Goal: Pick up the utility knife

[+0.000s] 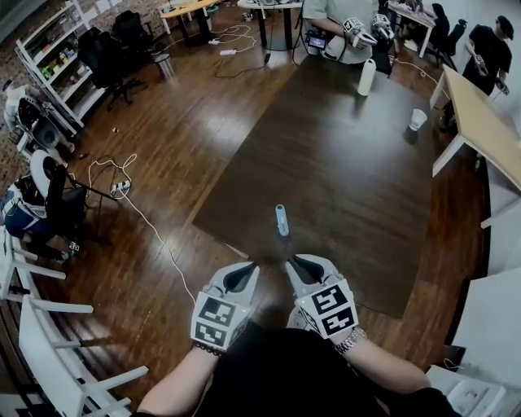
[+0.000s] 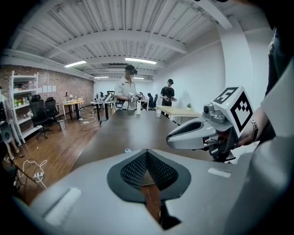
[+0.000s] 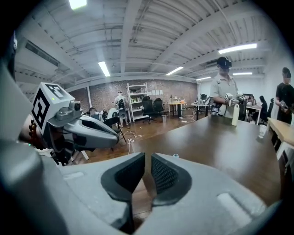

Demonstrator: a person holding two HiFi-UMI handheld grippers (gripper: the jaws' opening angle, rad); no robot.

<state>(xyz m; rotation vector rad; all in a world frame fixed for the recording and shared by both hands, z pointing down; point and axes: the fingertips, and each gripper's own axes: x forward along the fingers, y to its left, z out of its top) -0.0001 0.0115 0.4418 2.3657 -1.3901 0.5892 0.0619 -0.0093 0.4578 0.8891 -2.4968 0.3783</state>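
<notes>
The utility knife (image 1: 282,220), a slim pale blue-green handle, lies on the dark wooden table (image 1: 342,155) near its front edge. Only its tip shows over the jaws in the left gripper view (image 2: 127,150) and in the right gripper view (image 3: 175,155). Both grippers hover side by side just short of it, pointing at it. My left gripper (image 1: 243,275) has its black pads together and holds nothing. My right gripper (image 1: 303,265) shows a narrow slit between its pads, with nothing in it. Neither touches the knife.
A white bottle (image 1: 367,77) and a paper cup (image 1: 418,119) stand at the table's far end, where another person (image 1: 338,20) holds grippers. A light table (image 1: 488,122) stands to the right. White chairs (image 1: 49,326) and floor cables (image 1: 146,220) are on the left.
</notes>
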